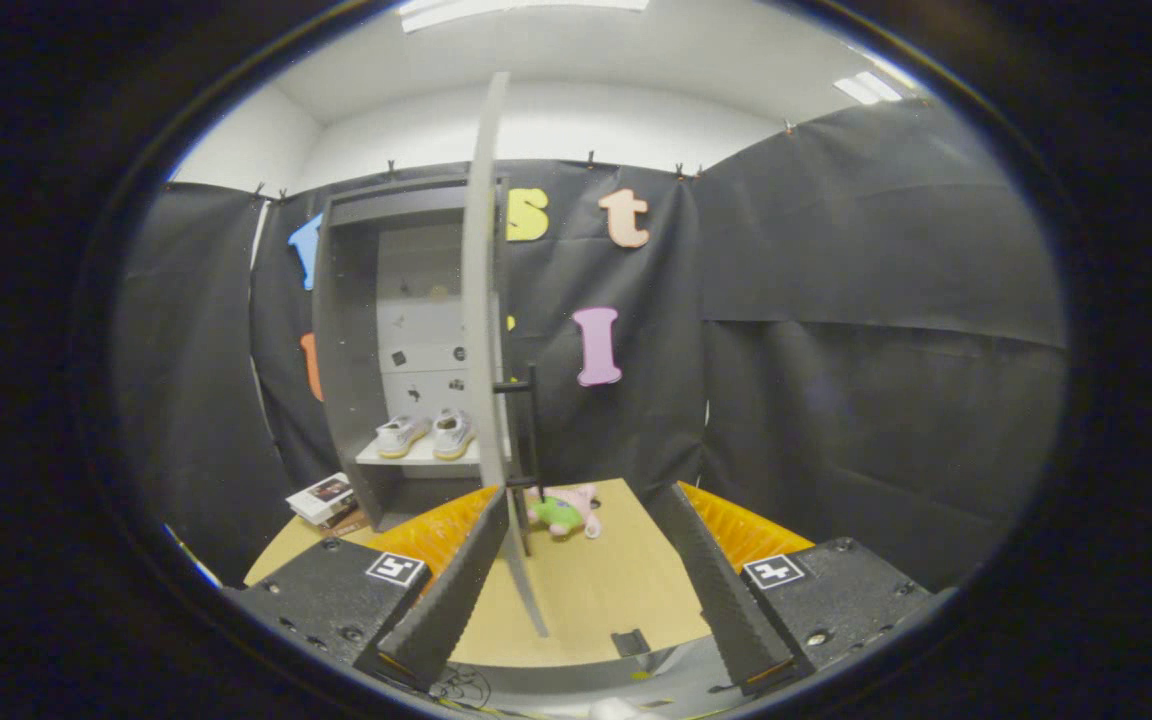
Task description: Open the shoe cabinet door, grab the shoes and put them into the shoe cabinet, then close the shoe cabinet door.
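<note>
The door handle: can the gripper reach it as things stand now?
Probably yes. The gripper is open, the handle on the open door's edge sits just ahead of its fingers, nothing between.

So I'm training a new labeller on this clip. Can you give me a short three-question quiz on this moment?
1. True or false: the shoes already sit on a shelf inside the shoe cabinet.
2. The cabinet door is: A) shut, B) open, seen edge-on, C) taken off.
3. Fill in: the gripper has its fingers ____, holding nothing, with the door's lower edge between them, near the left finger.

Key: 1 true. 2 B; its dark handle sticks out to the right. 3 open. The plush toy on the table lies beyond the fingers.
</note>
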`<control>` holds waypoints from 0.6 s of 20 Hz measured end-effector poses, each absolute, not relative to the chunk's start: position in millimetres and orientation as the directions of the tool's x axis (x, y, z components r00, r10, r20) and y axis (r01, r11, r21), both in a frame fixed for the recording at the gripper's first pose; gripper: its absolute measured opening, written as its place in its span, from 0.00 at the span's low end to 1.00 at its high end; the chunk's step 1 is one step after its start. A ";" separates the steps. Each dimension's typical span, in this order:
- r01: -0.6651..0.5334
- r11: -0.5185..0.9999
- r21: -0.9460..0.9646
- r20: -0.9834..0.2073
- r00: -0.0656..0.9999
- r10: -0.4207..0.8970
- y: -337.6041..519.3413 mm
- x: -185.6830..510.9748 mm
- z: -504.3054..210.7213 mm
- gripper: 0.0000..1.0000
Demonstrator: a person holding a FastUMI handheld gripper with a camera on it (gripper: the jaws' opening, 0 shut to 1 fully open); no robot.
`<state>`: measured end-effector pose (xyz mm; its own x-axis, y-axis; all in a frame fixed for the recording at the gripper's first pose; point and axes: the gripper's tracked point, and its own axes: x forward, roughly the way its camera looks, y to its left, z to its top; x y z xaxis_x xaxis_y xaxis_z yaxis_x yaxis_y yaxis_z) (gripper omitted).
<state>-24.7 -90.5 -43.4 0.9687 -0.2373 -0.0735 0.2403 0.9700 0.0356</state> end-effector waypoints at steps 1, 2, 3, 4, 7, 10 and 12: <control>0.241 0.970 0.040 -0.068 0.969 -0.238 -100.5 -19.9 -40.1 1.00; 0.236 0.971 0.046 -0.069 0.970 -0.233 -112.3 -11.9 -37.6 0.99; 0.226 0.973 0.049 -0.066 0.973 -0.223 -119.4 -4.3 -35.1 0.99; 0.211 0.976 0.049 -0.063 0.976 -0.208 -125.1 12.0 -33.9 0.99; 0.154 0.987 0.039 -0.061 0.987 -0.152 -133.9 47.5 -34.2 0.99; 0.068 0.997 0.024 -0.075 0.995 -0.066 -130.2 77.3 -35.8 0.99; 0.018 1.000 0.021 -0.082 0.997 -0.016 -124.4 94.3 -35.3 0.99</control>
